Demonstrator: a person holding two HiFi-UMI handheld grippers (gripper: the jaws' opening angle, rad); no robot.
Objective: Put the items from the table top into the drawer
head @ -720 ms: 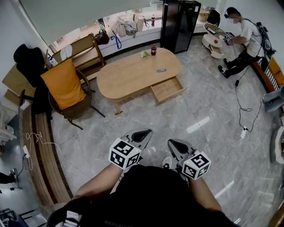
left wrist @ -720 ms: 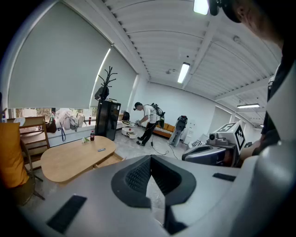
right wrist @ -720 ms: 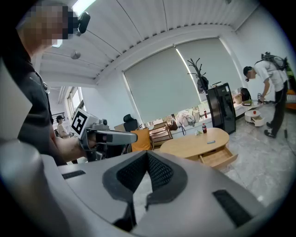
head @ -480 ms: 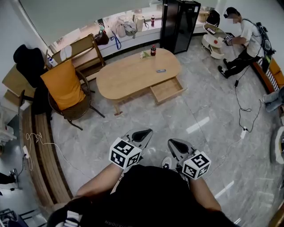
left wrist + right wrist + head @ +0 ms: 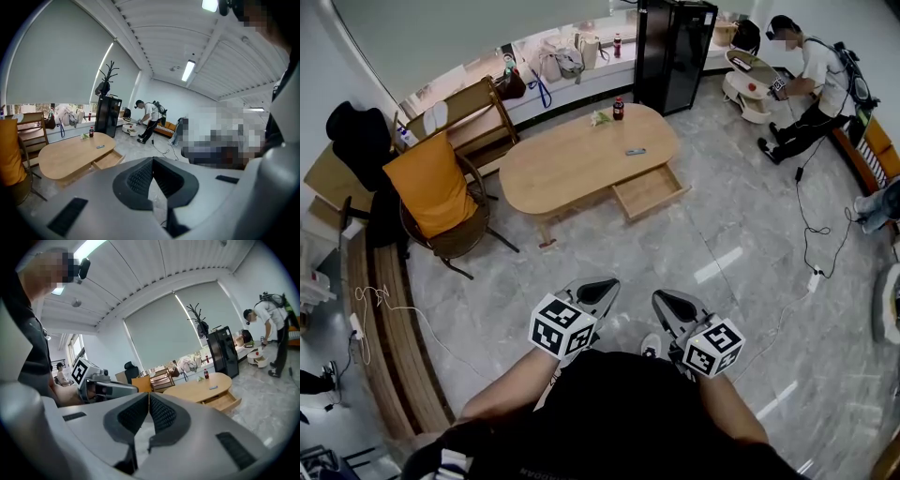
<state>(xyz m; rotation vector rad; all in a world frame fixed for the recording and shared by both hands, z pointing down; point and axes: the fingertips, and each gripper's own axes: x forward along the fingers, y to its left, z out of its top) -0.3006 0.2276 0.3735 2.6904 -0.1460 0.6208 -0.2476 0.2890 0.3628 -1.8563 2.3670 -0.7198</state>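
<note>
- Table [image 5: 572, 164]: oval, light wood, well ahead of me across bare floor. All the items to be moved sit on its far half.
- Drawer [image 5: 652, 187]: pulled out of the table's near side and standing open. It looks empty from here.
- Left gripper [image 5: 598, 289]: jaws closed tip to tip with nothing between them, held low in front of my body.
- Right gripper [image 5: 673, 305]: the same, jaws shut on nothing, just beside the left. Neither is near the table, so the job has not begun.
- Bottle [image 5: 619, 108]: dark with a red label, upright at the table's far edge. I judge it stiff, smooth-walled and the heaviest of the three if full. I would take it round the middle of the body, jaws level, and lay it down in the drawer, since it may be too tall to stand there.
- Green bundle [image 5: 600, 118]: just left of the bottle, too small to identify. It looks light and soft, so a gentle pinch across the middle should do.
- Flat dark thing [image 5: 636, 151]: probably a remote, near the drawer side. Rigid, light and low, so I would pinch it across its narrow width from above.
</note>
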